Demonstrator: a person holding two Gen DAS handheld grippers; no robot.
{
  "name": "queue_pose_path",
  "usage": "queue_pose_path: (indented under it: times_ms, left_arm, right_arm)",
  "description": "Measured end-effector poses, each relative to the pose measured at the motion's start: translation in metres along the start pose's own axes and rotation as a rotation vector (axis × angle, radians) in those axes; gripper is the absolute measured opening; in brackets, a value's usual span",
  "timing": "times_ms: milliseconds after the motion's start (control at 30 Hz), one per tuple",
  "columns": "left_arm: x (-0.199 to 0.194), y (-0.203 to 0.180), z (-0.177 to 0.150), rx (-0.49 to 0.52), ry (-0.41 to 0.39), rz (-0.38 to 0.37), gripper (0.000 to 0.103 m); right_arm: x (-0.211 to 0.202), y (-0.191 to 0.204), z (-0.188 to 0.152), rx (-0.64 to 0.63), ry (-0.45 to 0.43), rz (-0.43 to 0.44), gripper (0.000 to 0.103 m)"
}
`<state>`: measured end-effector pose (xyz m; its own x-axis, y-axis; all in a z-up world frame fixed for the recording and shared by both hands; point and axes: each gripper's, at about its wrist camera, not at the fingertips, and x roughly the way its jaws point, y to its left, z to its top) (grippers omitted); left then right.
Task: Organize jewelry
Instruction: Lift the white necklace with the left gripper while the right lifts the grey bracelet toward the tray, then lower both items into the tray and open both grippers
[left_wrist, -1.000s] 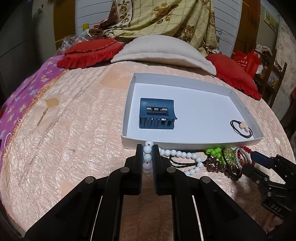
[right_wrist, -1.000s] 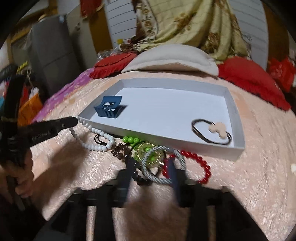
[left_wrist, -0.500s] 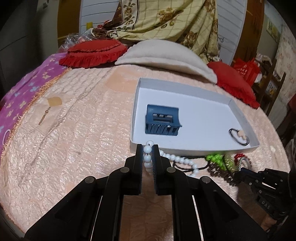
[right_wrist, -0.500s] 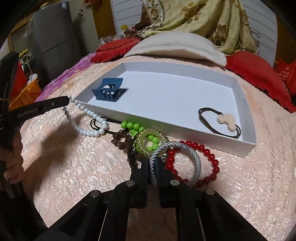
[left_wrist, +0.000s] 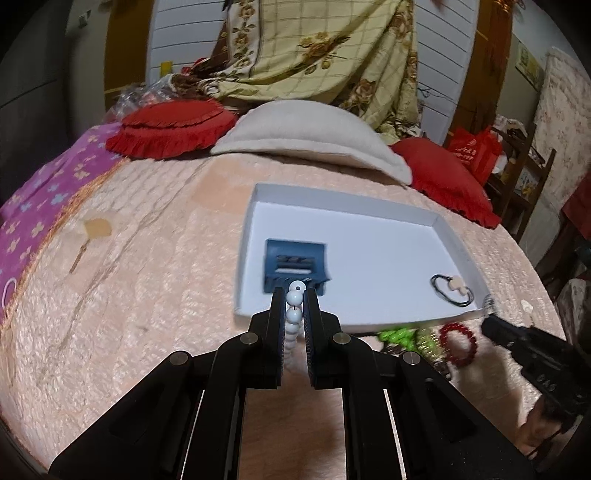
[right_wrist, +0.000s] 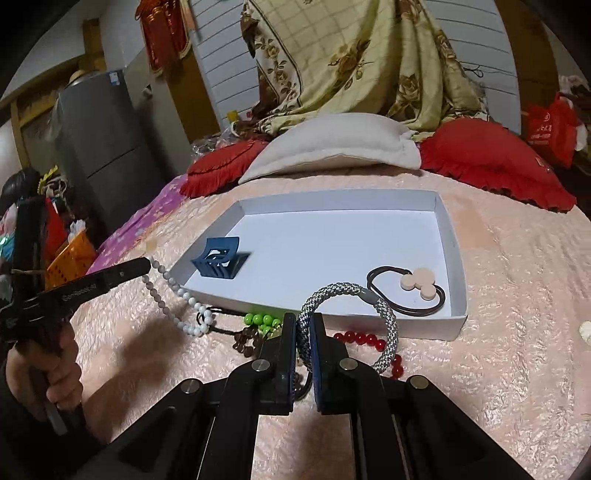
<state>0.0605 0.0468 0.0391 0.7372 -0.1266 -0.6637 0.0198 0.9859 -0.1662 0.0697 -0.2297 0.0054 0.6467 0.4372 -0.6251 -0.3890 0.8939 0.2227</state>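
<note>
My left gripper (left_wrist: 294, 295) is shut on a white bead necklace (left_wrist: 294, 308) and holds it lifted near the front left corner of the white tray (left_wrist: 255, 214); the strand hangs to the bed in the right wrist view (right_wrist: 184, 295). My right gripper (right_wrist: 303, 321) is shut on a grey braided bracelet (right_wrist: 384, 314), raised before the tray's front wall (right_wrist: 424, 325). In the tray lie a blue hair claw (right_wrist: 218, 258) and a black hair tie with a beige charm (right_wrist: 410, 291). A red bead bracelet (right_wrist: 354, 338), green beads (right_wrist: 260, 318) and brown beads (right_wrist: 245, 338) lie on the bed.
The tray sits on a peach quilted bedspread (left_wrist: 147, 277). Red cushions (left_wrist: 170, 125) and a beige pillow (left_wrist: 306, 129) lie at the back. A purple blanket (left_wrist: 33, 206) covers the left edge. A small gold pendant (left_wrist: 86, 240) lies on the bed at left.
My left gripper has lifted the white necklace up and forward toward the tray. My right gripper closed on the grey bracelet and raised it off the bed.
</note>
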Motion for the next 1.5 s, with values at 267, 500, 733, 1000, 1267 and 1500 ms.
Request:
queue_pose_path:
  times_ms: [267, 500, 733, 1000, 1267, 1500]
  left_arm:
    - [-0.008, -0.038, 0.038, 0.044, -0.034, -0.081, 0.008]
    - [0.004, -0.068, 0.073, 0.032, -0.061, -0.137, 0.008]
    - [0.068, -0.072, 0.084, 0.028, -0.017, -0.118, 0.008]
    - [0.136, -0.019, 0.081, -0.049, 0.100, 0.002, 0.008]
    - [0.152, 0.008, 0.075, -0.105, 0.166, 0.030, 0.008]
    - [0.156, 0.012, 0.073, -0.097, 0.177, 0.083, 0.010]
  right_arm:
    - [0.001, -0.009, 0.015, 0.024, -0.047, 0.003, 0.007]
    - [0.028, -0.019, 0.053, 0.044, -0.088, -0.018, 0.007]
    - [0.069, -0.052, 0.066, 0.123, -0.011, -0.073, 0.007]
    - [0.099, -0.065, 0.069, 0.161, 0.048, -0.126, 0.007]
    - [0.123, -0.069, 0.072, 0.191, 0.106, -0.164, 0.007]
    - [0.127, -0.070, 0.073, 0.196, 0.118, -0.144, 0.008]
